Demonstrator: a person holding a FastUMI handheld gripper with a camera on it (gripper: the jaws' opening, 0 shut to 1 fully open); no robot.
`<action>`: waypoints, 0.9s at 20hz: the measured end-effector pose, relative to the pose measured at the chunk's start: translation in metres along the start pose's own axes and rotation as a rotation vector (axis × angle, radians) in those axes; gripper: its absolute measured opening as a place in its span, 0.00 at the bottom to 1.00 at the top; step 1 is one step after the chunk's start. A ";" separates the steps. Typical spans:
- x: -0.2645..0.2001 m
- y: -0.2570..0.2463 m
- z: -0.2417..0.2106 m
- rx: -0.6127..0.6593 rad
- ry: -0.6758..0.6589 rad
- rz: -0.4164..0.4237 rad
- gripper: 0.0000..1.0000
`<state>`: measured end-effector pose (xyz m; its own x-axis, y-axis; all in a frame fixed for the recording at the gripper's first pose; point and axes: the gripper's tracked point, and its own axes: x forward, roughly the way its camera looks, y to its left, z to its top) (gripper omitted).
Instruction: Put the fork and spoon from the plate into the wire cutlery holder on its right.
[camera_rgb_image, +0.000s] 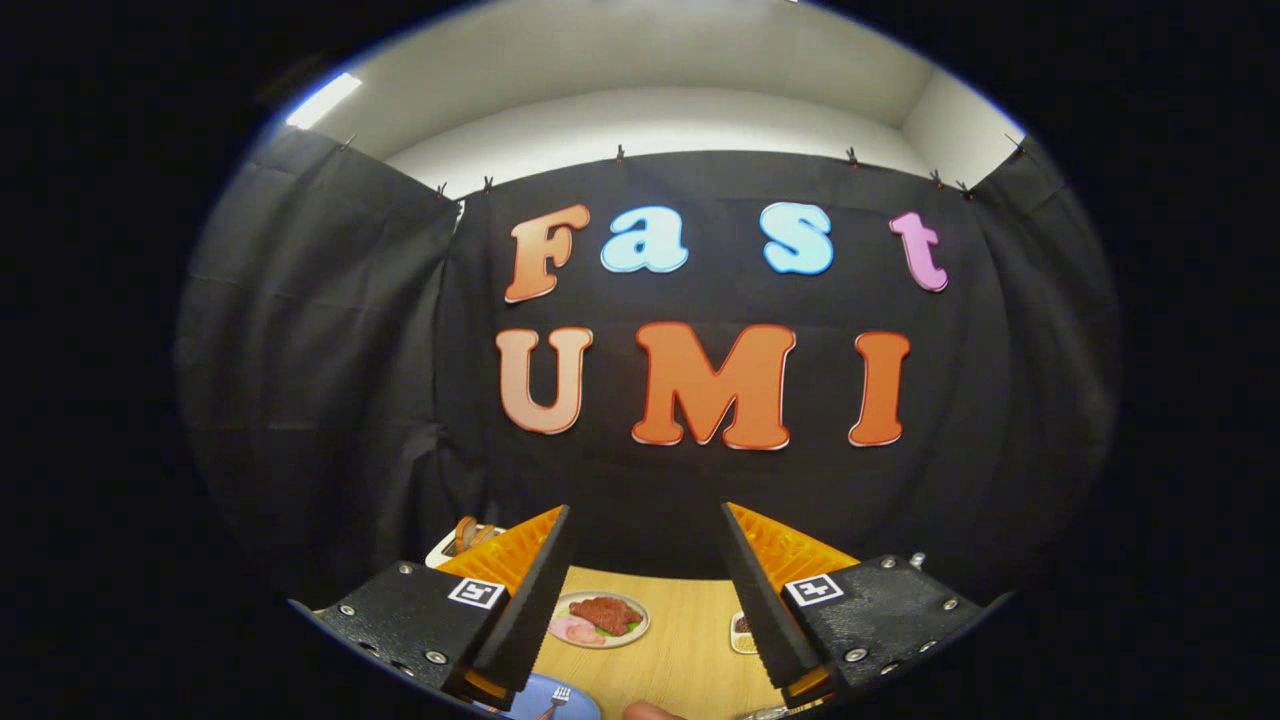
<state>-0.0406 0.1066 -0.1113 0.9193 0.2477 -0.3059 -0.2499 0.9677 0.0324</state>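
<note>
Gripper view: gripper (645, 535) held high above a light wooden table (680, 640), fingers spread wide apart, nothing between them; open air in the gap, black cloth wall beyond. Inner finger faces ribbed, outer sides ridged, square markers on the mounts. Below the left finger, the curved rim of a blue plate (530, 700) with a metal fork (558, 697) lying on it, tines toward the table's middle; the spoon cannot be made out. Beneath the right finger, a shiny strip of metal (775, 711), possibly the wire holder, too little showing to tell. Between the fingers and further off, a small round dish of food (599, 618). A second dish (742, 632) sits partly hidden behind the right finger. Bare wood between the dishes.
</note>
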 end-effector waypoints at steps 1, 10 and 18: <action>0.002 0.006 -0.013 0.006 0.041 0.006 0.87; -0.006 0.079 -0.196 0.019 0.651 0.141 0.87; -0.054 0.121 -0.294 -0.017 1.037 0.184 0.81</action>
<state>-0.2094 0.1970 -0.3706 0.1580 0.2218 -0.9622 -0.3712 0.9163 0.1502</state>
